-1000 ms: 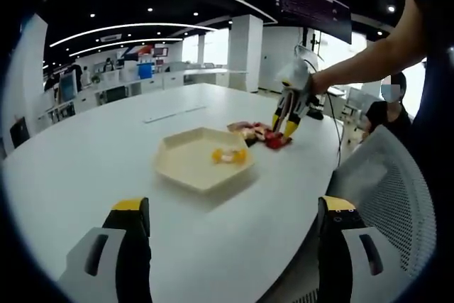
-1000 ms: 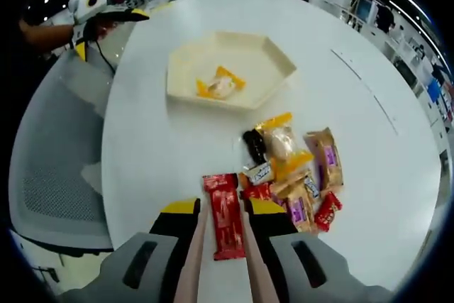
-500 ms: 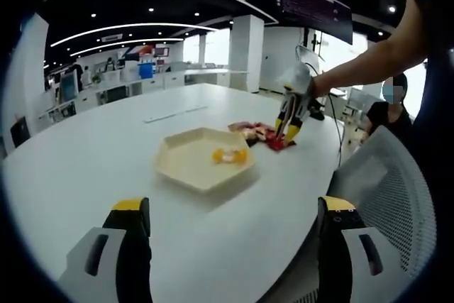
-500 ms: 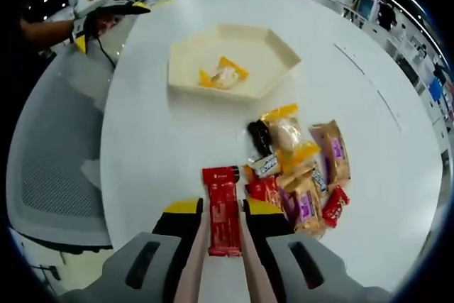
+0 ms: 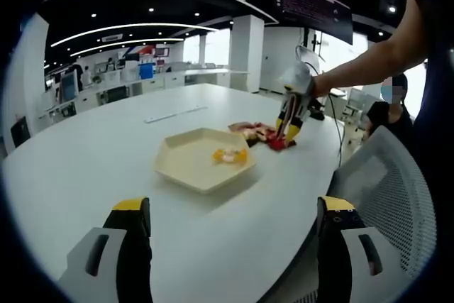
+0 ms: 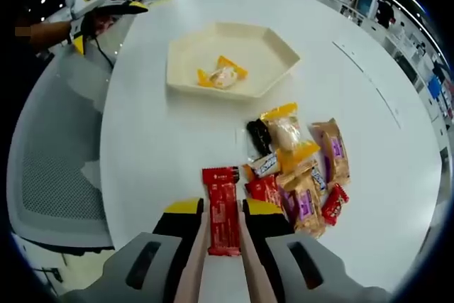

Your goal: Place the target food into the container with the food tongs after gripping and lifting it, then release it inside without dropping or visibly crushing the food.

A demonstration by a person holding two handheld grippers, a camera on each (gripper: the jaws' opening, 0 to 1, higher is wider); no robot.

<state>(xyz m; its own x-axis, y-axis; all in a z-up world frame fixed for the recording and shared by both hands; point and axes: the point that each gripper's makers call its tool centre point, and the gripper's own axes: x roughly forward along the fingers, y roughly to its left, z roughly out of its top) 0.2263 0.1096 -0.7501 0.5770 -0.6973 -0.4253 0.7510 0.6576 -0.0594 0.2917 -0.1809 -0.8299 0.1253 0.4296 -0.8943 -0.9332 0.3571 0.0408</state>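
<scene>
A: What does the right gripper view give that the left gripper view cannot?

B: It looks down on the round white worktop [image 6: 369, 104]. The right gripper [image 6: 223, 207] has its yellow-tipped jaws on both sides of a long red snack bar in a shiny wrapper [image 6: 222, 209], with two pale tong blades along the bar. The jaws are narrow around it, so they are pinching it, and the bar lies just beside a heap of small wrapped snacks [image 6: 301, 175] in yellow, purple, red and black. Beyond it is the cream hexagonal tray [image 6: 273, 40], with one orange-and-white wrapped sweet [image 6: 222, 75] inside.

A: And the left gripper view?

B: It shows the side: the left gripper [image 5: 230, 207] with its jaws spread wide, holding nothing, low over the near edge of the worktop [image 5: 85, 154]. The tray [image 5: 177, 168] is in the middle with the sweet [image 5: 228, 154], and the right gripper [image 5: 289, 129] stands on the red bar [image 5: 278, 144] at the far side. A grey mesh chair [image 5: 397, 196] is at the right.

A: Can you read any writing?

B: No, the wrappers are too small to read.

A: What has changed since one second ago?

B: Very little. The red bar is now deeper between the right jaws; the left gripper has not moved.
</scene>
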